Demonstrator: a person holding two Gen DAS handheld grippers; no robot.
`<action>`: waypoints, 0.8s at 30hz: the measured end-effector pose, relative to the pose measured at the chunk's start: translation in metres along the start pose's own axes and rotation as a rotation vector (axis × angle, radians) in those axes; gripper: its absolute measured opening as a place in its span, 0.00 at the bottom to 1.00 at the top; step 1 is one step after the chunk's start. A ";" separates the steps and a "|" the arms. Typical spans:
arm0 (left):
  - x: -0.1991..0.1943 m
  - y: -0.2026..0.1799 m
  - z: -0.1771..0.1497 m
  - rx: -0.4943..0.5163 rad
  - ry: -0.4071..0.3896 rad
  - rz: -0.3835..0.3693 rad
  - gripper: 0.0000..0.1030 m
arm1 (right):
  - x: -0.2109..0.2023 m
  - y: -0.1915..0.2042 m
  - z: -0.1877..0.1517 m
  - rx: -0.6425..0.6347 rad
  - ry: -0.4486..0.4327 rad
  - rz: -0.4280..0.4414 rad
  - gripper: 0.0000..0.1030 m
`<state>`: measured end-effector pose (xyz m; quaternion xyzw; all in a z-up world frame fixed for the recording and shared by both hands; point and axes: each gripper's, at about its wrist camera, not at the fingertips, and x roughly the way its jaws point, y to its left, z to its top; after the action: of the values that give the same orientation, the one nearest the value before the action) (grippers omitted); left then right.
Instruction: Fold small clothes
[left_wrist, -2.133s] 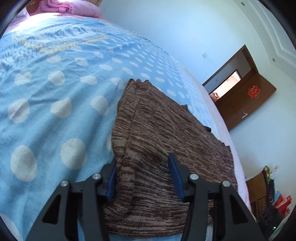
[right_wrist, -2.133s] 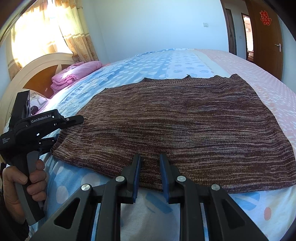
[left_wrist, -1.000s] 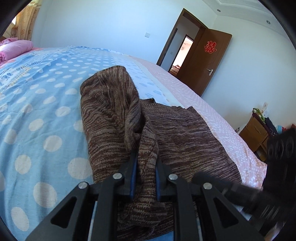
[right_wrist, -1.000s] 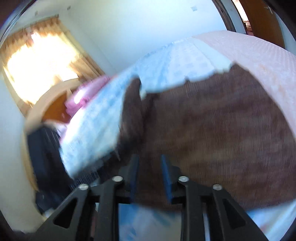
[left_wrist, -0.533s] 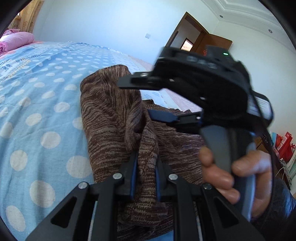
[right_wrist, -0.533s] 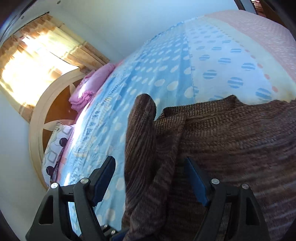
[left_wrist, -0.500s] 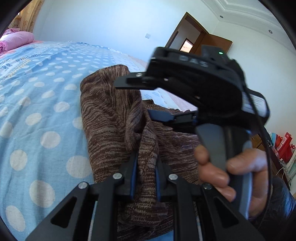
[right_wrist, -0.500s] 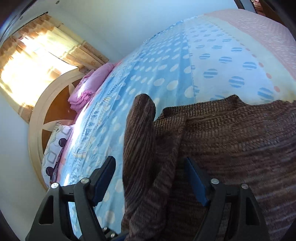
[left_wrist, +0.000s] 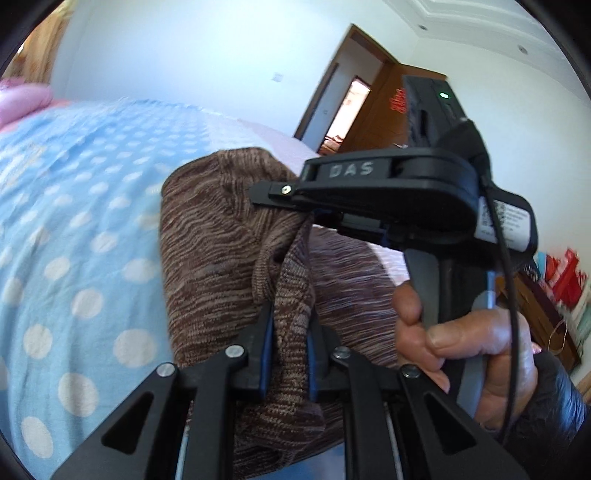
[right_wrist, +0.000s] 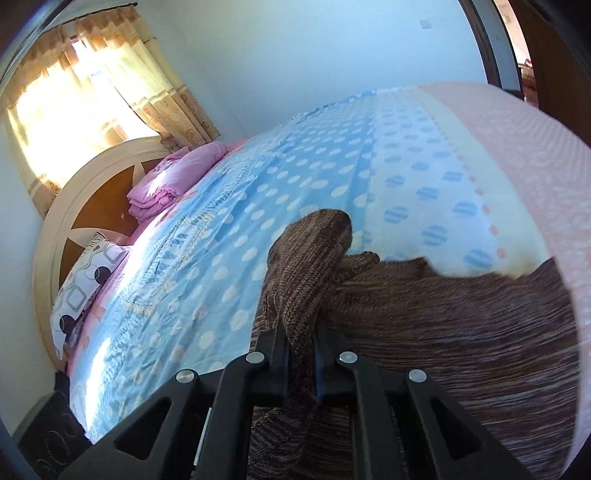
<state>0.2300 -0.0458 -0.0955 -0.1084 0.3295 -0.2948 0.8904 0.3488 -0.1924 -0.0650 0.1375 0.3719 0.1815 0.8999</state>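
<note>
- Brown knit sweater (left_wrist: 207, 258) lies on the blue dotted bedsheet (left_wrist: 74, 229), with one edge lifted up into a bunched ridge.
- The left gripper (left_wrist: 290, 347) pinches a fold of the sweater tight between its blue pads.
- The right gripper (right_wrist: 300, 363) also squeezes a raised fold of the sweater.
- In the left view, the right hand (left_wrist: 469, 354) holds its black tool just beside the left gripper.
- Pink folded bedding (right_wrist: 173, 181) sits far away by the headboard (right_wrist: 92, 192).
</note>
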 end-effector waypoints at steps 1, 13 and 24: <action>0.001 -0.009 0.003 0.020 0.002 -0.002 0.15 | -0.008 -0.006 0.003 -0.006 -0.007 -0.015 0.09; 0.071 -0.113 0.006 0.138 0.097 -0.102 0.15 | -0.051 -0.108 -0.002 -0.073 0.050 -0.205 0.09; 0.103 -0.133 -0.011 0.183 0.209 -0.107 0.18 | -0.039 -0.165 -0.028 0.021 0.082 -0.298 0.31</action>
<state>0.2255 -0.2136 -0.1061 -0.0126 0.3859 -0.3802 0.8405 0.3404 -0.3536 -0.1231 0.0827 0.4268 0.0473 0.8993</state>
